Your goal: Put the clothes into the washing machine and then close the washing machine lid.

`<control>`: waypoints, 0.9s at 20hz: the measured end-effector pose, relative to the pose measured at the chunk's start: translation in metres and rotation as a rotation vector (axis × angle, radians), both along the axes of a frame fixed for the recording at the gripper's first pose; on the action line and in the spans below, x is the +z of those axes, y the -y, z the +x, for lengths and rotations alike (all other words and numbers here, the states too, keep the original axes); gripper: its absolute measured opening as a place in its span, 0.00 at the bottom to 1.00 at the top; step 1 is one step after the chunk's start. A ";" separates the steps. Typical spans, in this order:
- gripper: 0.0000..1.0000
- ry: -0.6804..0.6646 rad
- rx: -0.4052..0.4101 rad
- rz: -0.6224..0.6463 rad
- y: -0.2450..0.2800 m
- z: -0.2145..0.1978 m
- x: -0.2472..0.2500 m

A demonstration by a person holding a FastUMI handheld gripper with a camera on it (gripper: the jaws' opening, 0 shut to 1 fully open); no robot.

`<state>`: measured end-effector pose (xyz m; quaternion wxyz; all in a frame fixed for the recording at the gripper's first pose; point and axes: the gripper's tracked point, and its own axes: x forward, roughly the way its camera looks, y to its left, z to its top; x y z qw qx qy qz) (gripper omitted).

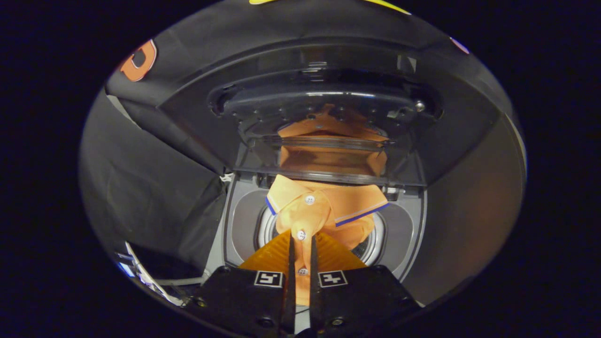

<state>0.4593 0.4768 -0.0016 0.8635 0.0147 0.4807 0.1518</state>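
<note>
Gripper (300, 244) pinches orange shirt (324, 209) above washing machine (408, 220) drum, lid (328, 126) raised.

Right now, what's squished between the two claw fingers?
In the gripper view, the orange polo shirt's button strip is pinched between the claw fingers. The rest hangs over the washing machine's drum opening, below the raised lid.

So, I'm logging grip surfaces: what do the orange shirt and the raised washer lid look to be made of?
Orange collared shirt: soft knit fabric, matte, going by its folds, with white plastic-looking buttons. The tongs are shut on it above the drum. Dark raised washing machine lid: glossy, probably tinted glass or plastic, since it mirrors the shirt.
</note>
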 end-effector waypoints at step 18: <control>0.71 0.121 -0.043 -0.063 0.010 0.011 0.010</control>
